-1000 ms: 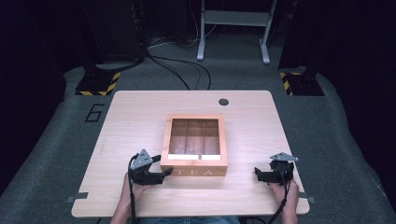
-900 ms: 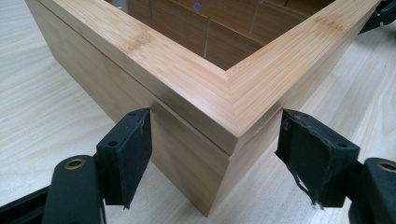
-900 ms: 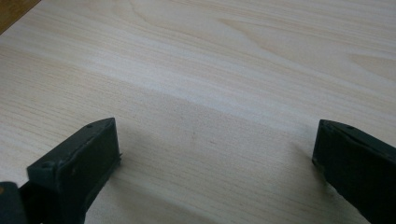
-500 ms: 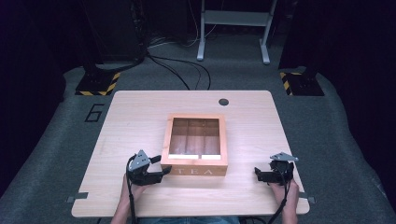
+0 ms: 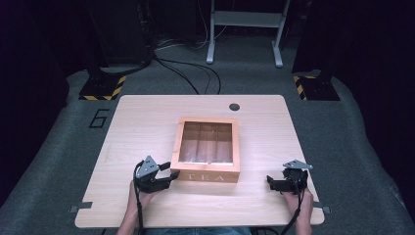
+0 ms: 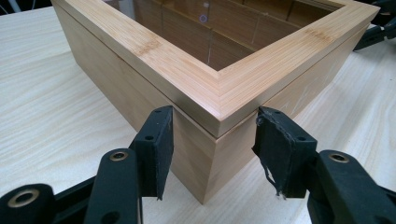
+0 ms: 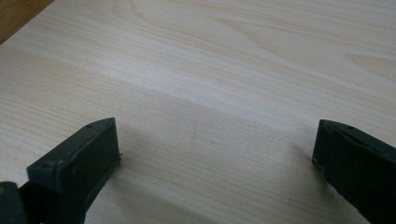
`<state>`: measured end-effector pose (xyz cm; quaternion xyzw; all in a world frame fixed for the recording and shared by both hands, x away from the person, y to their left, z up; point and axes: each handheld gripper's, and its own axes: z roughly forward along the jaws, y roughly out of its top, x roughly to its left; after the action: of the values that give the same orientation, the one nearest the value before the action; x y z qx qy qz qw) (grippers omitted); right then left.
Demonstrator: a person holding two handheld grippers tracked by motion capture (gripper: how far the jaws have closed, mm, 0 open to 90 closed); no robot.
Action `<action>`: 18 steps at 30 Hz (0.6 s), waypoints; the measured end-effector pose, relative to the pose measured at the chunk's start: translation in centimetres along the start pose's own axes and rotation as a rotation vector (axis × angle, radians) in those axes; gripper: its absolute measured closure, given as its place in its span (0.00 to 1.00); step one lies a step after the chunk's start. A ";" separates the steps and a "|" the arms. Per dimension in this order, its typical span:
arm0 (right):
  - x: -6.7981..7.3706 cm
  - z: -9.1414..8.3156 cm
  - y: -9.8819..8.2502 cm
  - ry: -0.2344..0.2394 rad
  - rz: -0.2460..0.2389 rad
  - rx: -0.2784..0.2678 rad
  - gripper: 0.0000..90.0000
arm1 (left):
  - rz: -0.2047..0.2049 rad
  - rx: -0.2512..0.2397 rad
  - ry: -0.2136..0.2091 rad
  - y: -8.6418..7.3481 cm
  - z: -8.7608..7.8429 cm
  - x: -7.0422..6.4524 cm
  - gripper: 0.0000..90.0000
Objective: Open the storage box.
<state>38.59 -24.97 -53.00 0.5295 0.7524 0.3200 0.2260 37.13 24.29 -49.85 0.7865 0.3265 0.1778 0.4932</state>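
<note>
Straddling the tea box point(image 6: 205, 100) corner – jaws just closing – compartments glare-blurred.

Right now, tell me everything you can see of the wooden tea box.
The tea box is light bamboo-like wood, roughly square, sitting flat mid-table with TEA lettered on its near face. Its framed lid with a clear pane is closed, showing wooden dividers inside. The left gripper straddles its near left corner at the lid seam, jaws just been closing; whether the pads touch is unclear.
</note>
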 end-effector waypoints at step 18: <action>0.0 0.0 0.0 0.000 0.000 0.000 0.00 | 0.004 -0.026 0.019 0.6 0.7 0.1 0.56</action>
<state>38.59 -24.97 -53.00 0.5296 0.7523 0.3201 0.2260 37.84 23.68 -49.65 0.7791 0.3271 0.1902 0.4998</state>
